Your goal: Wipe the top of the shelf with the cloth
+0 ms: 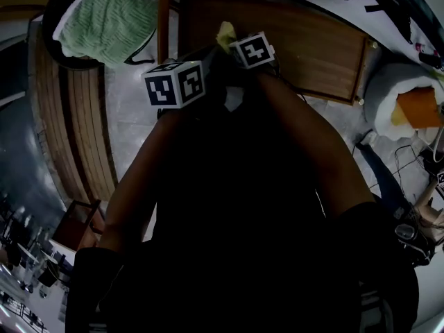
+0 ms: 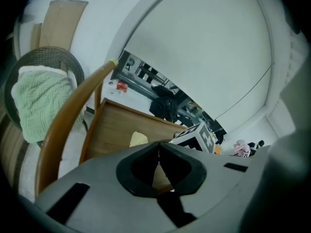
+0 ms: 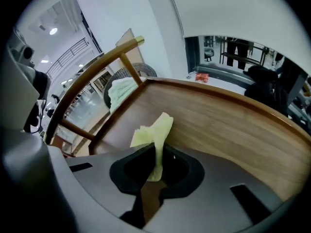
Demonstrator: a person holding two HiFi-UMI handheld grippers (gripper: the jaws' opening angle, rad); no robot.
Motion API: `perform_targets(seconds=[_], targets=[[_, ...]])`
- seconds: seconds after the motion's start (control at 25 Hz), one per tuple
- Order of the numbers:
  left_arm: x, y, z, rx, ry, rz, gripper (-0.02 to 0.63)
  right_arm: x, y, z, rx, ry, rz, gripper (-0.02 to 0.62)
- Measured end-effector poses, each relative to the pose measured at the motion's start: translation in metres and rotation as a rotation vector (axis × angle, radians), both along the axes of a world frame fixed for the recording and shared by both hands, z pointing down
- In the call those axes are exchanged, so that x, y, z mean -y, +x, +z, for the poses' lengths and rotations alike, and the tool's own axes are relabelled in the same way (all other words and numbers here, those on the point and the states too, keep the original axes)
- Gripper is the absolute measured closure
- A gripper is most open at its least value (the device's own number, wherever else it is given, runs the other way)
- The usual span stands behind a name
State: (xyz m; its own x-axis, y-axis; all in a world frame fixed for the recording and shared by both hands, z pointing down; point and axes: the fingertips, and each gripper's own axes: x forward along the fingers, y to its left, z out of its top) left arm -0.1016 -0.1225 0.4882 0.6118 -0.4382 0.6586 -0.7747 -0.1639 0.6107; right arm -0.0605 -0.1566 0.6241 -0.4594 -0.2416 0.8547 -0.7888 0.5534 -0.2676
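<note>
The shelf's wooden top (image 1: 312, 47) lies ahead of me, and it fills the right gripper view (image 3: 233, 125). My right gripper (image 3: 156, 168) is shut on a pale yellow cloth (image 3: 154, 132), which sticks up from the jaws just above the near left part of the wood. In the head view the cloth (image 1: 225, 35) peeks out beside the right marker cube (image 1: 252, 50). My left gripper (image 2: 158, 160) is shut with nothing in it, held close on the left beside the right one. From it I see the cloth (image 2: 138, 139) and the shelf top (image 2: 121, 125).
A curved wooden rail (image 2: 68, 120) stands at the shelf's left edge. Beyond it a dark round basket (image 1: 55, 50) holds a green towel (image 1: 107, 19). Wooden slats (image 1: 76, 130) run along the left. White and orange bedding (image 1: 409, 103) and cables (image 1: 402, 165) lie at right.
</note>
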Motion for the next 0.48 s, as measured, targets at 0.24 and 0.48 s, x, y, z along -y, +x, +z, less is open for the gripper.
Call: perform_targets(seconds=[0.24, 0.48], targets=[[-0.002, 0.076, 0.006, -0.011, -0.010, 0.076, 0.591, -0.007, 0.101, -0.001, -0.062, 0.005, 0.069, 0.548], [-0.009, 0.153, 0.006, -0.033, -0.004, 0.139, 0.591, -0.014, 0.207, -0.004, -0.080, 0.034, 0.164, 0.548]])
